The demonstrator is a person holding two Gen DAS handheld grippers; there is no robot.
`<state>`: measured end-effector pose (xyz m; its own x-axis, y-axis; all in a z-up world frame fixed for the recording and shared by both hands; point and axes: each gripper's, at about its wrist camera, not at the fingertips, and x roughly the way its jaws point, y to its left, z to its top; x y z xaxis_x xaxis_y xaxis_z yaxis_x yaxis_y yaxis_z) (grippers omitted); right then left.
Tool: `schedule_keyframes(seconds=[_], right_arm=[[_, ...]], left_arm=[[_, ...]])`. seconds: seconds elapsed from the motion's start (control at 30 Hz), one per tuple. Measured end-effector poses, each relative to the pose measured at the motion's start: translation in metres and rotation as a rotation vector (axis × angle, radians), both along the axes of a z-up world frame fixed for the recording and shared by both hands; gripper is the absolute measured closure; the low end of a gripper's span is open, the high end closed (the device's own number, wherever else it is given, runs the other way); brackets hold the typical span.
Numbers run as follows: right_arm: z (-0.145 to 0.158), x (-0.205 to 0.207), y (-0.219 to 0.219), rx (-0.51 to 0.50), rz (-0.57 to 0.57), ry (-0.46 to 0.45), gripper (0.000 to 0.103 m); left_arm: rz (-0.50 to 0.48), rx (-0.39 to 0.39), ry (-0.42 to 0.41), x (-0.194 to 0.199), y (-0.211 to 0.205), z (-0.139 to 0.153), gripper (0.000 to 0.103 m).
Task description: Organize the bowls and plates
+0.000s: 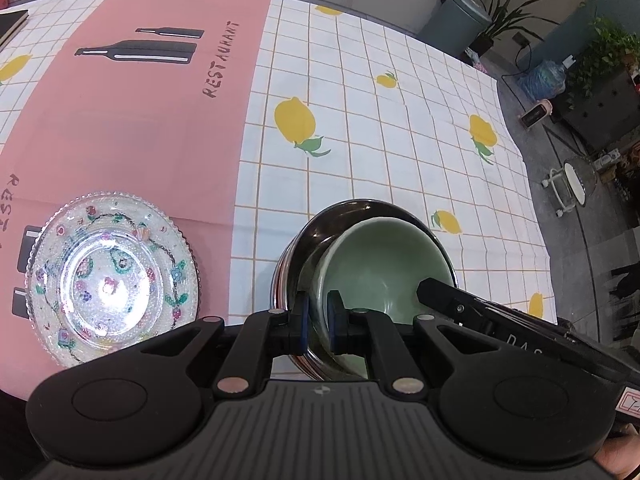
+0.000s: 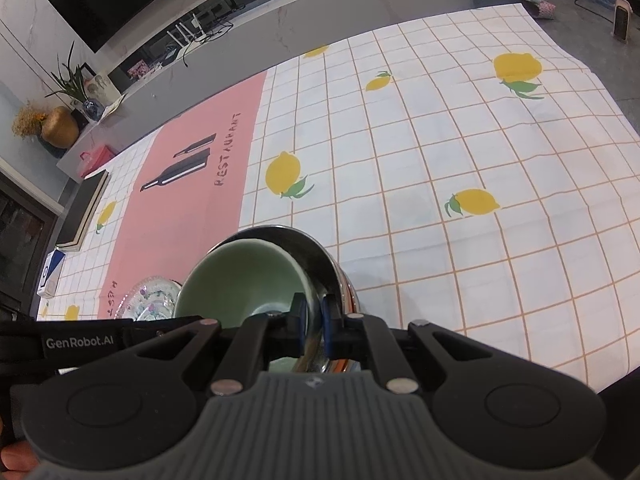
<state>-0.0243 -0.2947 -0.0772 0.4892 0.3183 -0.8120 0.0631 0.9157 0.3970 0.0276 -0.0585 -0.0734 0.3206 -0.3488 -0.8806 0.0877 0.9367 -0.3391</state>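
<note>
The green bowl (image 1: 384, 264) already sat tilted inside the steel bowl (image 1: 316, 236), so the bowls appeared nested, though the inner one leaned against the far wall rather than lying level. The patterned glass plate (image 1: 110, 276) lay apart on the pink placemat (image 1: 160, 120), to the left of the bowls, with what looked like a smaller clear dish resting in its centre; whether that counted as stacked I could not tell. Judging from this, most of the gathering seemed done, and what remained was probably settling the green bowl flat and placing the pair on the table (image 1: 400, 120) next to the plate. The left tool (image 1: 317, 322) was nearly closed, its blue-padded fingers pinching the near rim where the two bowl walls ran close together; it clearly straddled the steel rim, and may have caught the green rim too. The right tool (image 2: 313, 322) was likewise clenched narrow on the opposite side, gripping the steel bowl's rim with the green bowl's wall just beside its inner finger. In the right wrist view the bowls appeared raised slightly off the table, but that was uncertain.
</note>
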Motion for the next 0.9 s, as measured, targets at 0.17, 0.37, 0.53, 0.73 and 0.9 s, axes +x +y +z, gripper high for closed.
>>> schedule_keyframes(seconds=[0.17,0.37,0.53,0.73,0.9], right_arm=[[0.000,0.001,0.003,-0.022,0.005,-0.003,0.097],[0.001,0.002,0.003,-0.025,0.005,-0.005,0.095],[0.001,0.002,0.004,-0.028,0.010,-0.008,0.094],[0.003,0.002,0.002,-0.020,0.011,-0.010,0.092],[0.007,0.001,0.001,-0.014,0.011,-0.032,0.085]], left_arm=[[-0.008,0.006,-0.003,0.001,-0.001,0.000,0.094],[-0.012,0.007,-0.005,0.001,-0.001,0.001,0.093],[-0.011,0.006,-0.008,0.001,0.000,0.001,0.092],[-0.013,0.001,-0.012,0.001,0.001,0.004,0.088],[-0.010,0.003,-0.046,-0.001,0.002,0.012,0.083]])
